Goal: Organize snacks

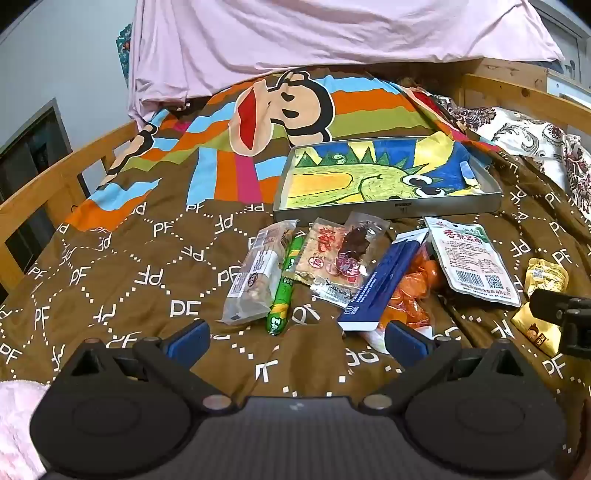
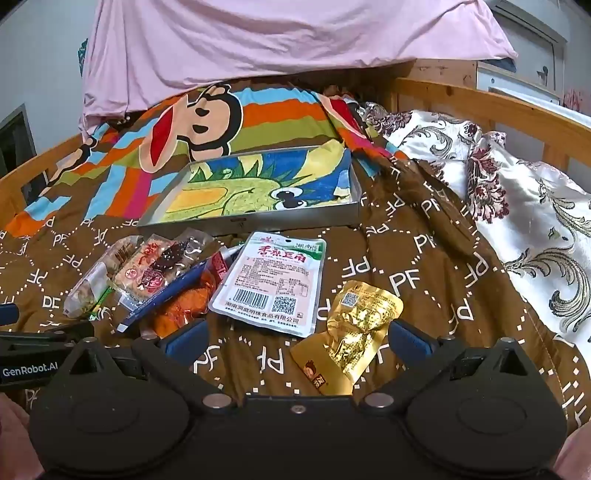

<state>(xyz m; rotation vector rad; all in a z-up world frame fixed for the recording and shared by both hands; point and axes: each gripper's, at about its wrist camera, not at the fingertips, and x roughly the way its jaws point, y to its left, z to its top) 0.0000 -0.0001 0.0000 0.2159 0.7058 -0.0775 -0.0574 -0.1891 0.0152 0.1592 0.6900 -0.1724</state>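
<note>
Several snack packets lie on a brown quilt in front of a shallow metal tray [image 1: 388,212] [image 2: 258,223] lined with a dinosaur drawing. In the left wrist view I see a clear nut bar packet [image 1: 255,273], a green sausage stick [image 1: 286,286], a red-printed packet [image 1: 340,262], a blue pack [image 1: 384,280] over an orange bag [image 1: 413,291], and a white-green pouch [image 1: 471,258] [image 2: 273,280]. A gold packet [image 2: 351,332] [image 1: 543,291] lies just before my right gripper [image 2: 295,339], which is open. My left gripper [image 1: 295,339] is open and empty, short of the sausage stick.
Wooden bed rails [image 1: 44,195] [image 2: 480,107] run along both sides. A pink sheet [image 1: 314,33] hangs at the back. A floral quilt [image 2: 517,192] is bunched at the right. Bare brown quilt [image 1: 129,277] lies left of the snacks.
</note>
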